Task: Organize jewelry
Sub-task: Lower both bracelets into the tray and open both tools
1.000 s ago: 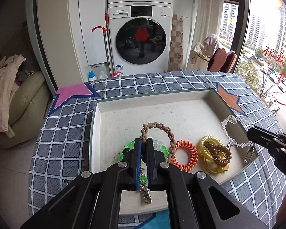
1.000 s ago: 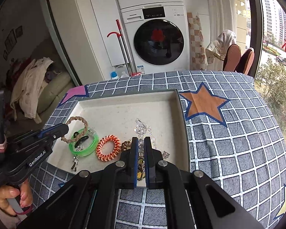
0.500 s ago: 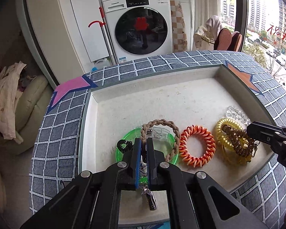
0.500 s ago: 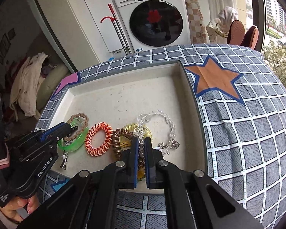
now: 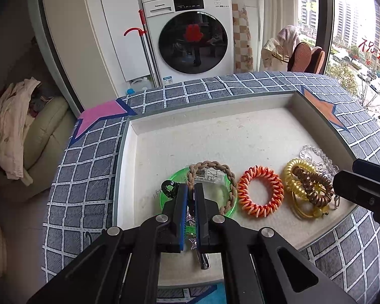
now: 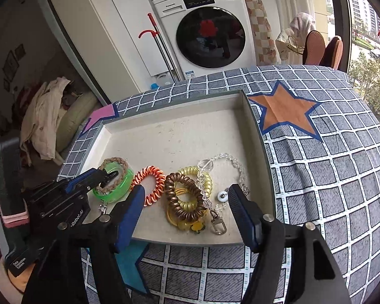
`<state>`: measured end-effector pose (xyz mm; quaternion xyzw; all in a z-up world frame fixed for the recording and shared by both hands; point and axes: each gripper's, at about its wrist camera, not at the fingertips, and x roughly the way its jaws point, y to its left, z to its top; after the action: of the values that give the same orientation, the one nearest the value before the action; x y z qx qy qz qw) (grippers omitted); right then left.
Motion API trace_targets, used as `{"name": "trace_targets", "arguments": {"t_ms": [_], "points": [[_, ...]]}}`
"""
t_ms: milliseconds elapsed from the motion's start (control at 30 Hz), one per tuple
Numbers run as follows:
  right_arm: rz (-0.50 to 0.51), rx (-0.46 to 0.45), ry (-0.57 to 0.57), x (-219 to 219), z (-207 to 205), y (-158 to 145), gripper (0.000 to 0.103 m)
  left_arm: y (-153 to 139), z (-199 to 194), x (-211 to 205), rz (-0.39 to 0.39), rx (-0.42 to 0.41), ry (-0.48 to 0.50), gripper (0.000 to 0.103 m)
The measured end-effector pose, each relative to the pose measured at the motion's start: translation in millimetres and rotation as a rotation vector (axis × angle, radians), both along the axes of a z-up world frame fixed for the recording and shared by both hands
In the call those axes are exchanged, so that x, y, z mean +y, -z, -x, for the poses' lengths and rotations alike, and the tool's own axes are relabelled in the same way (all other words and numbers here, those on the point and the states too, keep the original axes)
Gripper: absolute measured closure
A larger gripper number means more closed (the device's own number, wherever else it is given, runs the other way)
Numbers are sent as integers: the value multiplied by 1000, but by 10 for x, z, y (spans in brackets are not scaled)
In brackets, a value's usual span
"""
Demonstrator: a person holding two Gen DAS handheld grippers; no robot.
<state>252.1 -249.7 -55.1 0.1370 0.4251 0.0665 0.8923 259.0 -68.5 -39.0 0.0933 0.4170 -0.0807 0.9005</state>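
I see a white tray (image 6: 255, 136) on a bench covered by a grey checked cloth (image 6: 342, 177), with a washing machine (image 5: 190, 38) behind it and a heap of clothes (image 6: 43, 116) off to the left. Along the tray's near edge lie a green bangle (image 5: 169, 195) with a braided cord bracelet (image 5: 210, 167) on top of it, an orange spiral band (image 5: 261, 195), a brown spiral band (image 6: 179, 197) on a yellow one (image 6: 207, 177), and a clear bead chain (image 6: 230, 162) with a metal clasp (image 6: 217, 225). My left hand-held gripper (image 5: 191, 197) is clenched on a small dangling piece at the bangle's near rim — its own fingers hide most of that piece, and only a metal clip (image 5: 204, 263) shows below them. My right hand-held gripper (image 6: 185, 202) has just been opening; its jaws stand wide on either side of the brown and yellow bands and the chain's clasp end, pressing on none of them. The right view alone shows the clasp and a white bead (image 6: 222, 197) clearly; the left view alone shows the clip under the shut fingers.
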Motion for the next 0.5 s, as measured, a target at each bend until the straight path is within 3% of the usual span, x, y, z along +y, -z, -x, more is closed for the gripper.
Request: {"name": "trace_targets", "arguments": {"t_ms": [500], "points": [[-20,4,46,-96,223,-54,23,-187,117,127,31,-51,-36,78]]}}
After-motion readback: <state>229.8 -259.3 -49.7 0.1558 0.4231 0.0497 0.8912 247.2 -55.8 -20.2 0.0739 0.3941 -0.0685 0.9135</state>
